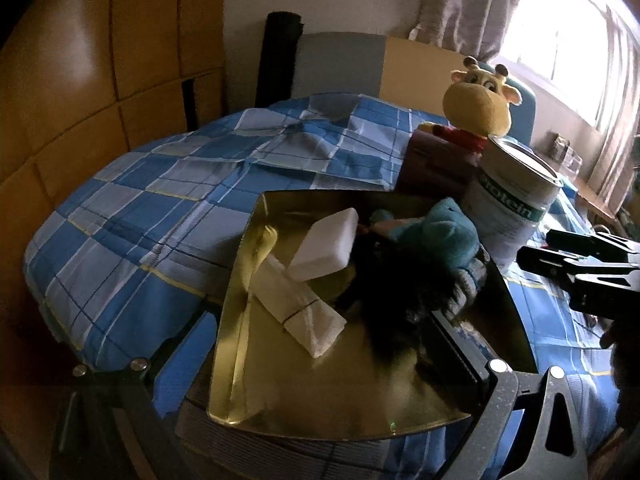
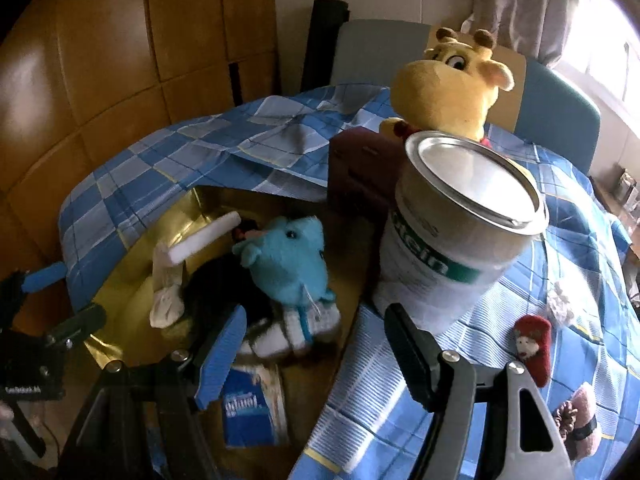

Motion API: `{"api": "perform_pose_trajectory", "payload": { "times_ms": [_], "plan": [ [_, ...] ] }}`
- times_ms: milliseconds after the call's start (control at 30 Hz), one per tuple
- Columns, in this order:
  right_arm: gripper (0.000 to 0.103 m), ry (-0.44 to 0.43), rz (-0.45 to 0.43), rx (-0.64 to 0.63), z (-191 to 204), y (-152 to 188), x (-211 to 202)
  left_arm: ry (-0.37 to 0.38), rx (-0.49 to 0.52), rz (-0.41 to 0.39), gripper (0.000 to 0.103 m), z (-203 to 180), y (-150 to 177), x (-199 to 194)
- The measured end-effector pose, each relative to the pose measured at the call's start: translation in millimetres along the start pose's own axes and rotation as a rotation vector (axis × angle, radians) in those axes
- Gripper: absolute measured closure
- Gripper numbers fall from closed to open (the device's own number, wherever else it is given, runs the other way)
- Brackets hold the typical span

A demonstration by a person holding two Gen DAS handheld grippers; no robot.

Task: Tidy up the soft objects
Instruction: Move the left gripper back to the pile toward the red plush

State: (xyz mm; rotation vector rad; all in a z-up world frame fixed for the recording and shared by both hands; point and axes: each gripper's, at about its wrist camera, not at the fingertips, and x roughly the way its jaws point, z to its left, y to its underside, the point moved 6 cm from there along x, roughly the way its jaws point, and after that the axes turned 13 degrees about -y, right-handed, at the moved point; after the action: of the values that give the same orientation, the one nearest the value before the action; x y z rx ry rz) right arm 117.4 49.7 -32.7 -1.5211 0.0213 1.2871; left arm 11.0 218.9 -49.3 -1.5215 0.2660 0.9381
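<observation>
Gold tray is sitting on the blue checked bed cover and is serving as the collection spot, I think, since soft items are already piling in it: white sponge block, folded white cloth, black fuzzy thing, teal plush lying on striped socks. Left gripper is reaching over the tray; whether it is touching or steadying the rim, can't tell, nor whether its jaws are apart or together. Right gripper is hanging above the tray's near edge beside the protein can, jaws apart and nothing between them, so probably heading for another pickup. Still loose on the cover at right: red felt doll, white fluffy ball, pinkish furry item. Yellow giraffe plush is sitting upright behind the can and a dark red box, outside the tray.
</observation>
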Motion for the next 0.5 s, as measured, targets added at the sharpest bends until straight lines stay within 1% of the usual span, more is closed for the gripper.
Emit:
{"api": "perform_pose_trajectory", "payload": {
  "times_ms": [200, 367, 500],
  "plan": [
    [0.030, 0.019, -0.026, 0.029, -17, 11, -20, 0.010, 0.036, -0.009, 0.000, -10, 1, -5],
    [0.030, 0.074, -0.050, 0.086, -53, 22, -42, 0.018, 0.065, -0.019, 0.000, -21, 1, -9],
    [0.030, 0.142, -0.067, 0.170, -97, 35, -65, 0.029, 0.094, -0.024, 0.000, -32, 1, -13]
  ]
}}
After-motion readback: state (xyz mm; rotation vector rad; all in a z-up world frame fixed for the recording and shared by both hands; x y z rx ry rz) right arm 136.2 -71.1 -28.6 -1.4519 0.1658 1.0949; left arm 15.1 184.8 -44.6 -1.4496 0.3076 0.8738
